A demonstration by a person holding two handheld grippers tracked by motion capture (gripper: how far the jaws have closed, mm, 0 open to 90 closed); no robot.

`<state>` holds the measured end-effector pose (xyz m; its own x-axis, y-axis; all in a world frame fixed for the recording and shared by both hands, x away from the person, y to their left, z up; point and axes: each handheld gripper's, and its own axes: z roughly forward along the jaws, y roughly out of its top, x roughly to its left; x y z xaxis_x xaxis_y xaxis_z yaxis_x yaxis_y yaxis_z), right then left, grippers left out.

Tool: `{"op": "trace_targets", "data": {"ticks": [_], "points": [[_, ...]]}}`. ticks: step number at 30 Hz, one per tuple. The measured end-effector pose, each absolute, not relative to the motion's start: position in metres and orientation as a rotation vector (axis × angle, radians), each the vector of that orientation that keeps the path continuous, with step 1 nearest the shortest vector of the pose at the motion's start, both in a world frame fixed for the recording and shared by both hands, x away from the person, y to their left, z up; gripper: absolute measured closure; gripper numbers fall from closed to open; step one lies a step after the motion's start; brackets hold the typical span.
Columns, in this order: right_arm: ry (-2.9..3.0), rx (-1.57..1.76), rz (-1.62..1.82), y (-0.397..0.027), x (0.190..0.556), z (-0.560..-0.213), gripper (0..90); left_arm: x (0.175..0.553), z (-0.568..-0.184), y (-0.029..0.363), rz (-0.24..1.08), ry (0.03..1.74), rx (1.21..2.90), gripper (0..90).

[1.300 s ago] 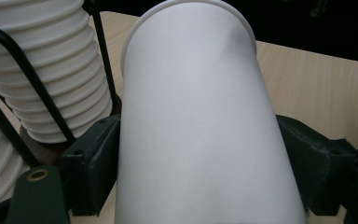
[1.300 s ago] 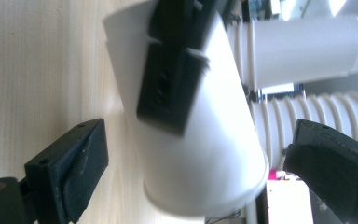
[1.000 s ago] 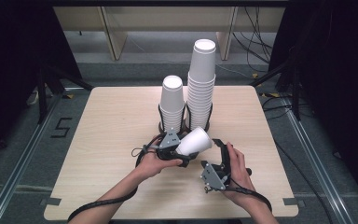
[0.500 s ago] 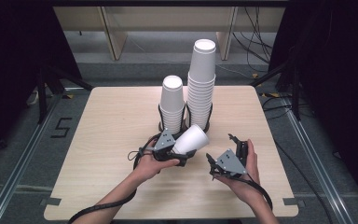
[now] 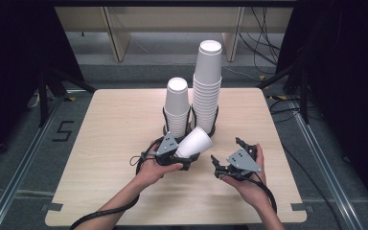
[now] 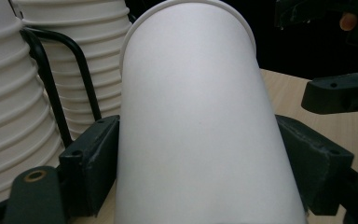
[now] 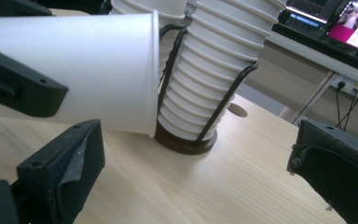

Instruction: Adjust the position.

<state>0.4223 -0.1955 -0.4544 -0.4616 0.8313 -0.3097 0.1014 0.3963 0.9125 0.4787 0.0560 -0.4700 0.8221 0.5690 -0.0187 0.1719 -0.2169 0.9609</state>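
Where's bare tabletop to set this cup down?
The table is bare along its left side, left of the left claw, and along the near edge. Crowded: the two cup stacks in their holder, the held cup, and the open right claw.

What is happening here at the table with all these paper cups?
A person holds a gripper in each hand. The left gripper is shut on a single white paper cup, held tilted above the wooden table. The right gripper holds nothing; its jaws have just been opening, beside the cup. Behind stand a short stack and a tall stack of cups in black wire holders.
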Motion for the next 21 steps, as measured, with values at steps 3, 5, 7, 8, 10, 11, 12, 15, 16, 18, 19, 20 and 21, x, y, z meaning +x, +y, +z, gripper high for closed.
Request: {"op": "trace_targets", "data": {"ticks": [3, 5, 7, 8, 10, 11, 12, 15, 16, 18, 19, 20, 21], "points": [[1.845, 0.875, 1.194, -0.1949, 0.4227, -0.4538, 3.0, 0.4789, -0.4698, 0.0553, 0.403, 0.57, 1.779, 19.2], [1.835, 0.915, 1.233, -0.1952, 0.4236, -0.4535, 2.9, 0.479, -0.4698, 0.055, 0.405, 0.568, 1.782, 19.2], [1.82, 0.883, 1.232, -0.1963, 0.4262, -0.4528, 2.9, 0.479, -0.4699, 0.0544, 0.406, 0.568, 1.781, 19.2], [1.826, 0.908, 1.238, -0.1955, 0.4252, -0.4524, 2.9, 0.4791, -0.4698, 0.0543, 0.407, 0.567, 1.782, 19.2], [1.814, 0.91, 1.251, -0.1961, 0.4263, -0.4518, 2.8, 0.4798, -0.4696, 0.0543, 0.41, 0.566, 1.78, 19.2], [1.802, 0.925, 1.267, -0.1959, 0.4267, -0.4514, 2.8, 0.48, -0.4694, 0.0543, 0.411, 0.566, 1.78, 19.2], [1.806, 0.974, 1.295, -0.195, 0.4257, -0.4512, 2.8, 0.4802, -0.4693, 0.0542, 0.413, 0.567, 1.78, 19.1], [1.794, 1.035, 1.35, -0.1969, 0.4283, -0.4507, 0.5, 0.4805, -0.4687, 0.0539, 0.417, 0.566, 1.781, 19.2], [1.79, 1.044, 1.367, -0.1975, 0.4296, -0.451, 0.5, 0.4807, -0.4684, 0.0537, 0.418, 0.566, 1.781, 19.2], [1.779, 1.057, 1.405, -0.1971, 0.4309, -0.451, 0.5, 0.481, -0.4678, 0.0533, 0.42, 0.564, 1.78, 19.2], [1.774, 1.072, 1.407, -0.1969, 0.4308, -0.4508, 0.5, 0.4811, -0.4677, 0.0528, 0.42, 0.564, 1.776, 19.2], [1.779, 1.082, 1.421, -0.1965, 0.4312, -0.4507, 0.5, 0.4811, -0.4673, 0.0526, 0.418, 0.565, 1.777, 19.2], [1.766, 1.089, 1.426, -0.1961, 0.4315, -0.4507, 0.5, 0.4812, -0.467, 0.0521, 0.42, 0.564, 1.777, 19.1]]}}
